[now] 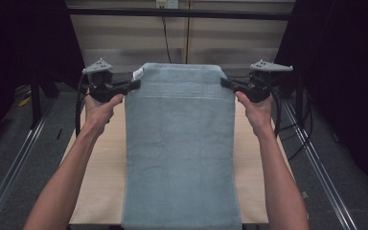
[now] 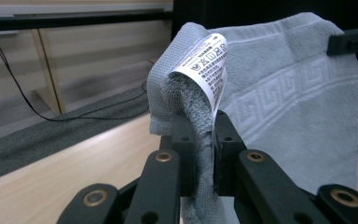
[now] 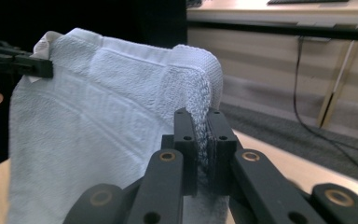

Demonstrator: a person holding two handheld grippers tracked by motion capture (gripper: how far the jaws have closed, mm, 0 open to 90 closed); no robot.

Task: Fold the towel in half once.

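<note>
The high view looks forward and down from above the person's side of the table (image 1: 100, 163), far enough back to take in both forearms and the far wall. The left gripper view sits close behind the left gripper (image 2: 204, 140), looking along its jaws across the towel (image 2: 289, 98) toward the other gripper. The right gripper view sits equally close behind the right gripper (image 3: 202, 140), facing back the opposite way. All three views share the towel's upper edge and the tabletop.
</note>
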